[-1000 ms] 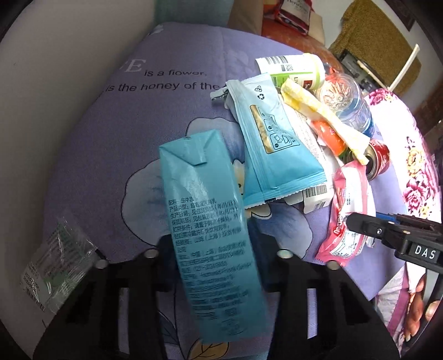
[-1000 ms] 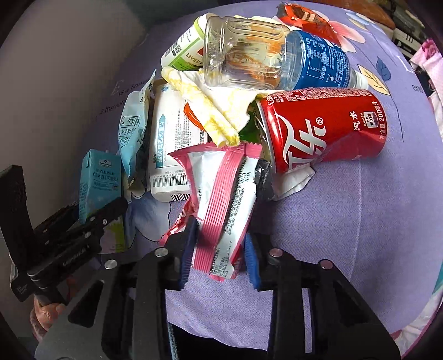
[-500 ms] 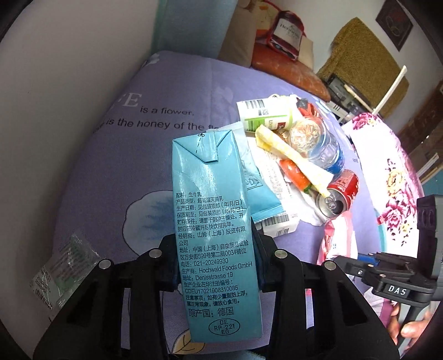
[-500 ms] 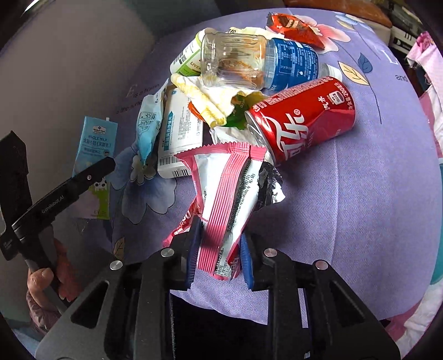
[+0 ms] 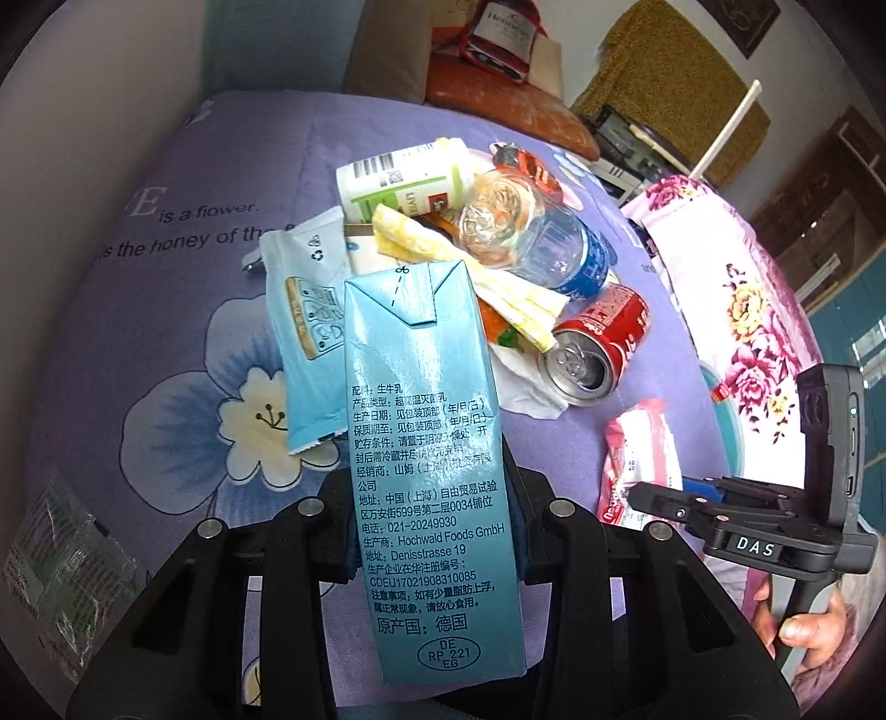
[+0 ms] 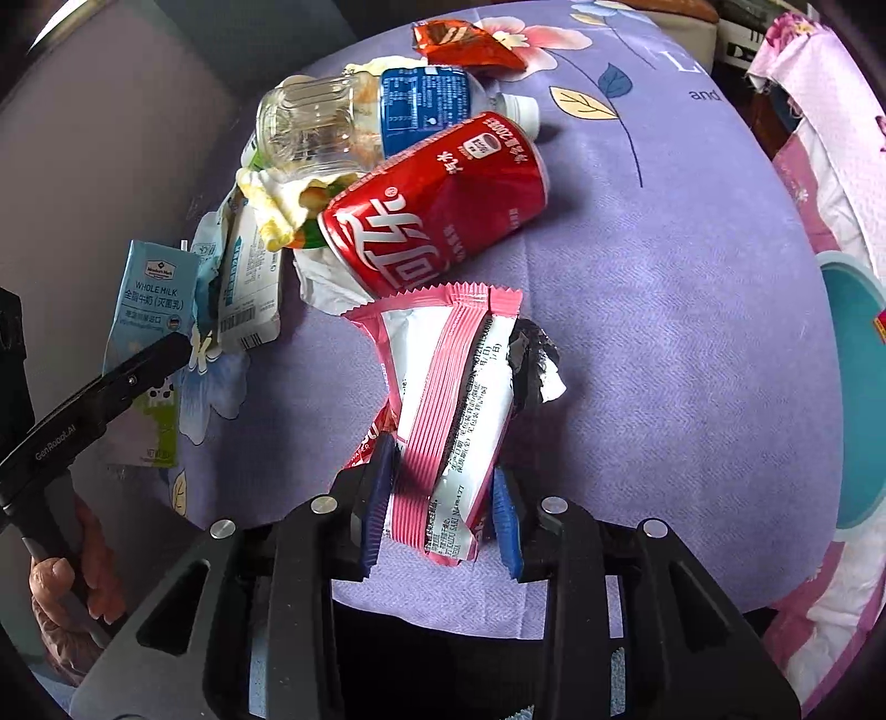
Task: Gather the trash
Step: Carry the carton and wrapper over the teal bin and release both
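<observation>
Since a second ago both items have been lifted clear of the purple bedspread (image 6: 637, 288): the milk carton (image 5: 426, 471) is now raised and squared up in the left gripper (image 5: 432, 531), jaws closed on its sides; the pink wrapper (image 6: 454, 421) is pinched at its lower end in the right gripper (image 6: 443, 515), jaws nearly closed, and has been drawn back from the red can (image 6: 437, 205). Two pieces are judged picked up, not yet disposed of.

The rest of the pile is left on the bedspread: red can on its side, mouth open, contents not discernible; clear bottle (image 6: 360, 116) lying flat, apparently empty; white-green tub (image 5: 404, 180); blue pouch (image 5: 302, 343); yellow wrapper (image 5: 465, 271); orange wrapper (image 6: 459, 44). A clear packet (image 5: 61, 559) lies well apart at the left. A teal basin (image 6: 858, 387) is seen at the bed's right edge; its contents cannot be told.
</observation>
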`<state>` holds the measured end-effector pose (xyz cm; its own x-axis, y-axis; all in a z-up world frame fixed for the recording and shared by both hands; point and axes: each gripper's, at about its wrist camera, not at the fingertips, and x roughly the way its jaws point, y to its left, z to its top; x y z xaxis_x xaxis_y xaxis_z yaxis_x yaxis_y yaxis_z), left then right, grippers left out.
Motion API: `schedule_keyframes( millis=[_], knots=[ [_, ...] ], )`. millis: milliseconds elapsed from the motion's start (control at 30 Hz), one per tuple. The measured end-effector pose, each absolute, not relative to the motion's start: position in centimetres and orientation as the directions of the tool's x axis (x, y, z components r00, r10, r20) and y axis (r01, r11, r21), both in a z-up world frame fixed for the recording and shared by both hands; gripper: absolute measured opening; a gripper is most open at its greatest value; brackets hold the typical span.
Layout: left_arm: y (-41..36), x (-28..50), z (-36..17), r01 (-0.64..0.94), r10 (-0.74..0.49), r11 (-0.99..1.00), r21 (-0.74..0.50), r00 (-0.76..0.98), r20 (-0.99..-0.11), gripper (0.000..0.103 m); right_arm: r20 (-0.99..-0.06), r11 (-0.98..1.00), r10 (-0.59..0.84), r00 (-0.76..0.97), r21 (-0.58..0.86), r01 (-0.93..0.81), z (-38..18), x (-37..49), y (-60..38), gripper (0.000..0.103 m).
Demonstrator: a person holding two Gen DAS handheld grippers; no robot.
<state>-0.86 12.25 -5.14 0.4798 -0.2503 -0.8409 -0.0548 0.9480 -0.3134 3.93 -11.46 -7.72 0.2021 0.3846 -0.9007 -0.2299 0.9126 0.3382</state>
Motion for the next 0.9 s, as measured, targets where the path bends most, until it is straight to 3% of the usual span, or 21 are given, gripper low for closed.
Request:
schedule_keyframes(
  millis=[67,167,200,233,267,533,900],
  knots=[
    [11.9,-0.6,-5.3,-0.048,-0.257,0.948,-0.315,0.473,-0.843,0.039,-0.903,0.914,0.378,0.205,0.329,-0.236,-8.1,4.0,-11.1,0.051],
    [11.4,-0.2,-5.7,-0.045,-0.257,0.949,-0.312,0.462,-0.849,0.039,-0.906,0.915,0.375,0.197,0.327,-0.236,-8.8,4.1,-10.8,0.051],
    [11.3,-0.2,-5.7,-0.043,-0.258,0.949,-0.311,0.459,-0.850,0.039,-0.903,0.915,0.374,0.212,0.322,-0.243,-8.7,4.1,-10.9,0.048],
    [11.1,-0.1,-5.6,-0.040,-0.258,0.950,-0.310,0.459,-0.850,0.039,-0.900,0.911,0.380,0.214,0.325,-0.252,-8.6,4.1,-10.9,0.030],
    [10.9,-0.1,-5.5,-0.035,-0.258,0.951,-0.308,0.460,-0.849,0.039,-0.895,0.908,0.389,0.217,0.334,-0.251,-8.4,4.1,-11.1,0.027],
    [7.5,0.8,-3.7,0.061,-0.312,0.945,-0.321,0.465,-0.828,0.039,-0.849,0.913,0.405,0.340,0.355,-0.202,-4.7,4.6,-15.3,0.025],
    [-4.9,4.6,-2.2,0.323,-0.399,0.905,-0.278,0.412,-0.819,0.039,-0.813,0.937,0.275,0.513,0.346,0.045,-2.6,5.1,-29.2,0.025]
  ],
)
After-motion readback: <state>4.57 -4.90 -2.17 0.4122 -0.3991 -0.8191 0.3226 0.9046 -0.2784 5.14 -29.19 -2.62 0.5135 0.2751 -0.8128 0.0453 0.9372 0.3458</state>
